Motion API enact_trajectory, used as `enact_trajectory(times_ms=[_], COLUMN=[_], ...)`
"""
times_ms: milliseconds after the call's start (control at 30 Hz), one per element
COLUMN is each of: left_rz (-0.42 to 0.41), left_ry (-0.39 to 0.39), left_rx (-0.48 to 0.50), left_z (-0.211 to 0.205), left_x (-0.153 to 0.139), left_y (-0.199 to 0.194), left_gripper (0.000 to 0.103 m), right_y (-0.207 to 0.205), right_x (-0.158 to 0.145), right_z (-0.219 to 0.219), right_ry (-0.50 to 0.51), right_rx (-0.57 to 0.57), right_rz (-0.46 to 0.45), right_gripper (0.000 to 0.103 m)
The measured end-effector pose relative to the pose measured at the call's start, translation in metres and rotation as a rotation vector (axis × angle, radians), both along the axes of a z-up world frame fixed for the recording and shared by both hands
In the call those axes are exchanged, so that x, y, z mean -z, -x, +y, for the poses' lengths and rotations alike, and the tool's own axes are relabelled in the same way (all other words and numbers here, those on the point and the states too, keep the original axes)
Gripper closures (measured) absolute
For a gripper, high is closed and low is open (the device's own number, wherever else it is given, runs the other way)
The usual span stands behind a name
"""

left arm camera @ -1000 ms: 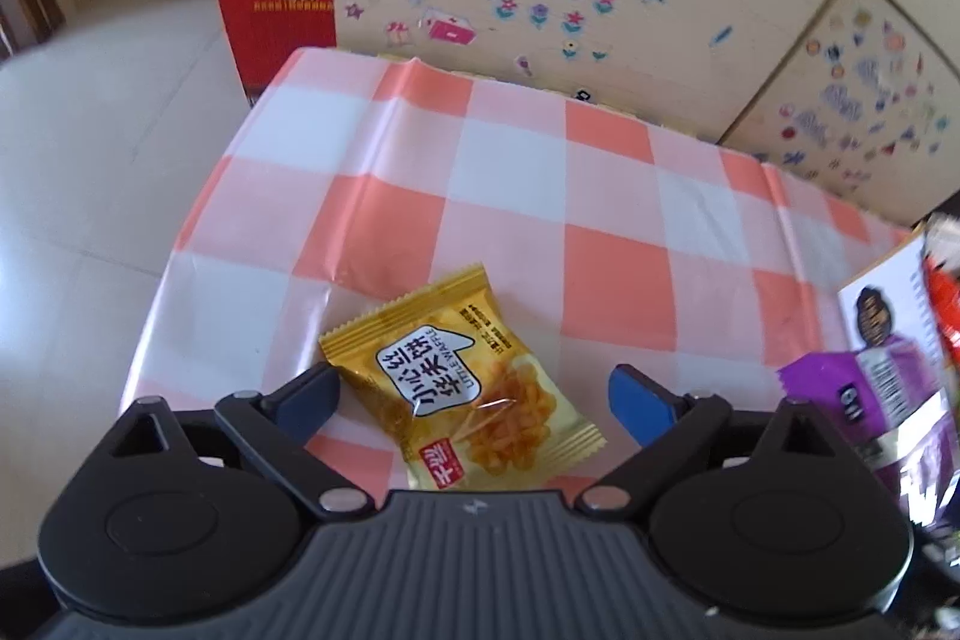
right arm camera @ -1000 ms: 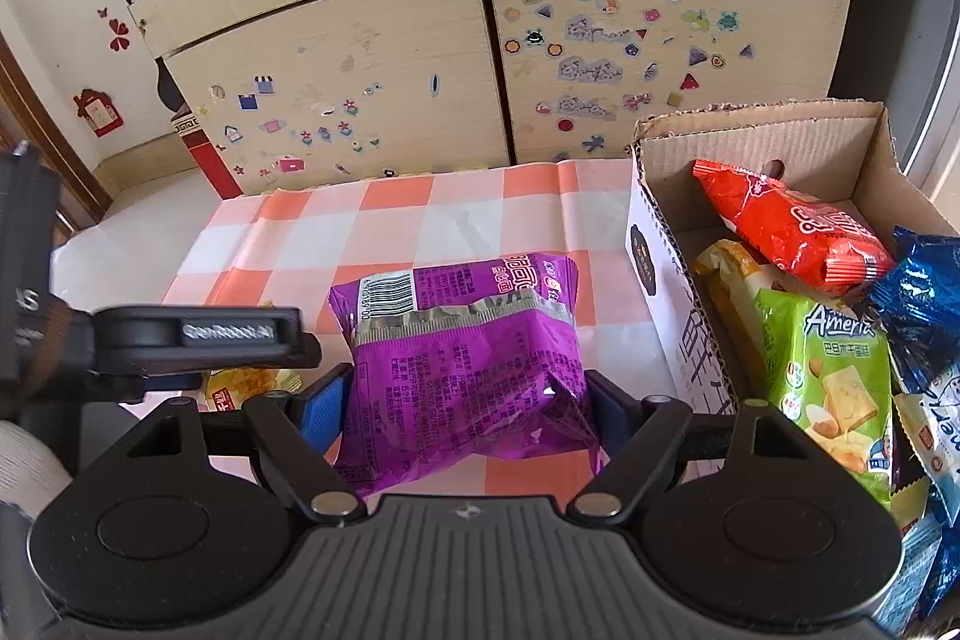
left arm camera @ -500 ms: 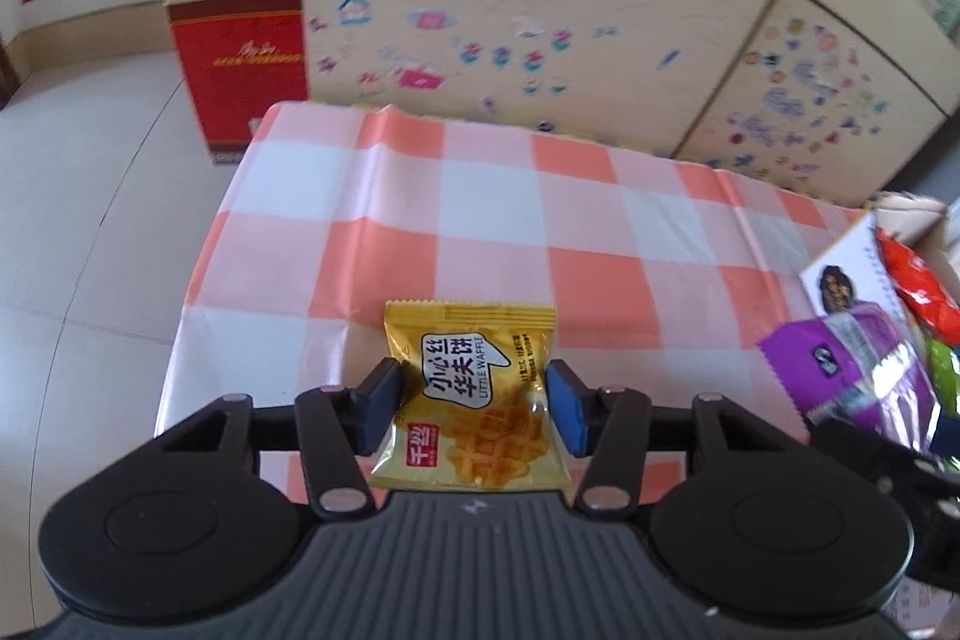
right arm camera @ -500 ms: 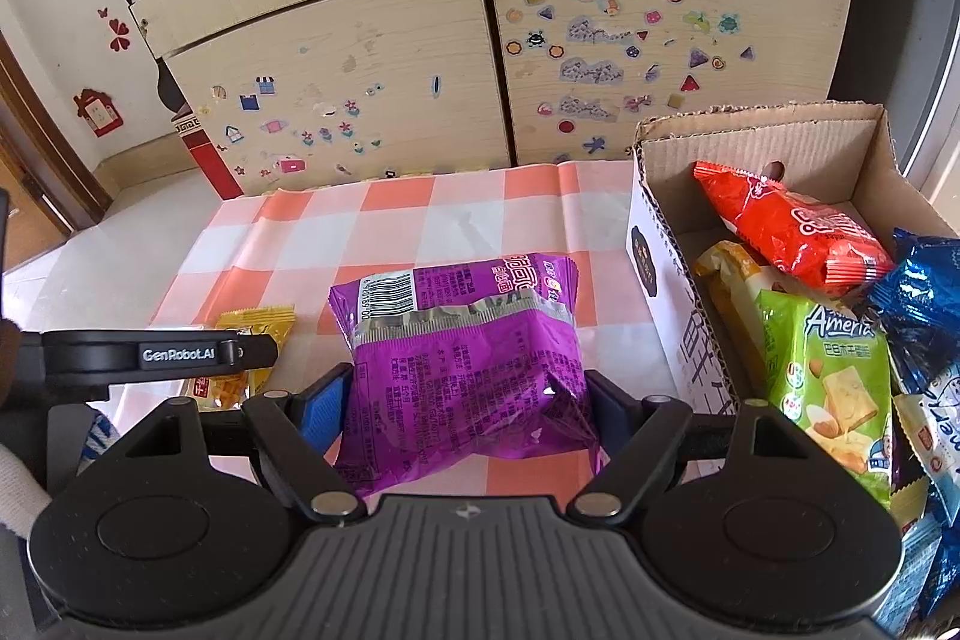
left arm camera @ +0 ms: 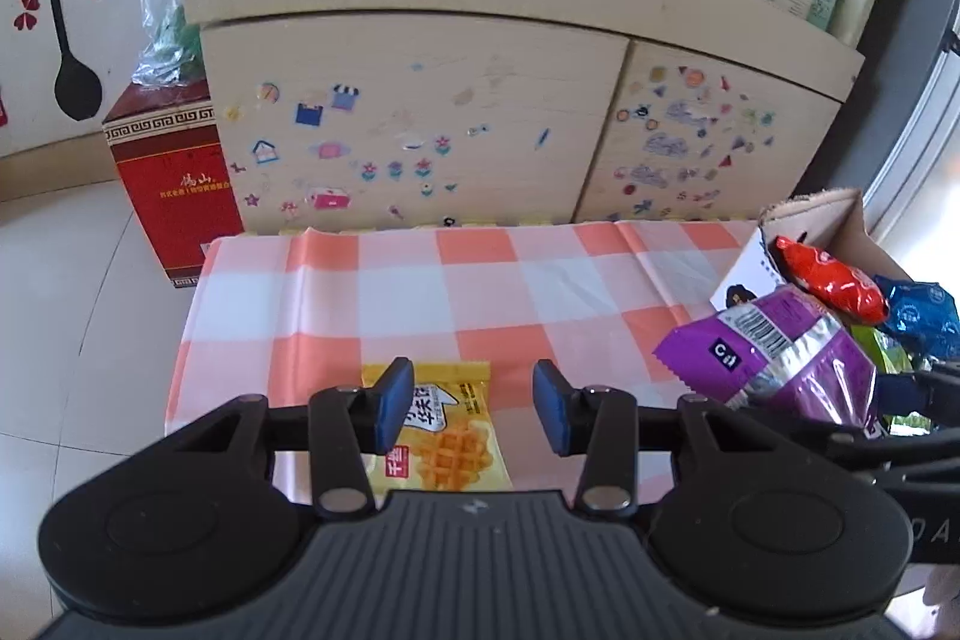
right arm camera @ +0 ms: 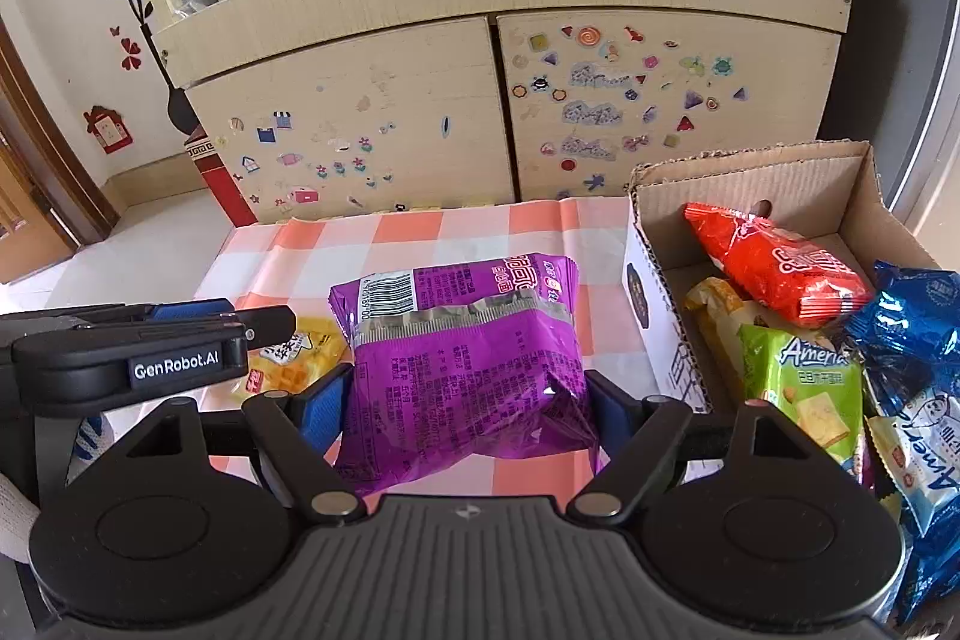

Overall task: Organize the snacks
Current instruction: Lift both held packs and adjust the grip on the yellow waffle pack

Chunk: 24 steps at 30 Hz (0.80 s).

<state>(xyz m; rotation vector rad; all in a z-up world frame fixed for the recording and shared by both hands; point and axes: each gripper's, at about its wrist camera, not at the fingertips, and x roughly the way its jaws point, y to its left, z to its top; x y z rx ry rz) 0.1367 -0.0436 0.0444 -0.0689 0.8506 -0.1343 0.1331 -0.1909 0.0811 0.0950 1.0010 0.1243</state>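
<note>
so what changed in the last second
The left gripper has just closed in over the yellow waffle packet and lifted; its right pad looks clear of it, so a hold is unsure. The right gripper stays clamped on the purple bag.

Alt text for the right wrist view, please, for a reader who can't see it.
The right gripper clamps a purple snack packet by its sides over a checked tablecloth. To its right, an open cardboard box holds more snack packets. At left, the left gripper shows side-on, with a yellow waffle packet beside it.
</note>
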Motion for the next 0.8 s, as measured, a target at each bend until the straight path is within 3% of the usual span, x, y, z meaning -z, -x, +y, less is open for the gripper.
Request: enact_trajectory(times_ms=[100,233,367,467,533,800], left_rz=[0.042,0.066,0.126,0.142,0.160,0.096], left_ry=[0.050,0.018,-0.041,-0.113,-0.095,-0.068], left_rx=[-0.043,-0.063,-0.027,-0.030,-0.022,0.016], left_z=[0.011,0.012,-0.001,-0.005,-0.003,-0.007], left_x=[0.006,0.018,0.038,0.049,0.054,0.040], left_y=[-0.005,-0.015,-0.022,-0.025,-0.029,-0.022], left_gripper=[0.058,0.032,0.030,0.035,0.046,0.050], right_y=[0.001,-0.002,-0.002,-0.001,-0.001,0.001], right_x=[0.002,0.005,0.006,0.006,0.006,0.002], right_z=[-0.001,0.000,0.002,0.001,0.001,-0.002], right_ry=[0.001,0.000,-0.006,-0.007,-0.007,-0.009], right_rx=[0.003,0.011,0.001,-0.003,0.000,0.009], right_rz=[0.007,0.014,0.013,0.016,0.016,0.003], right_gripper=[0.018,0.018,0.018,0.018,0.018,0.018])
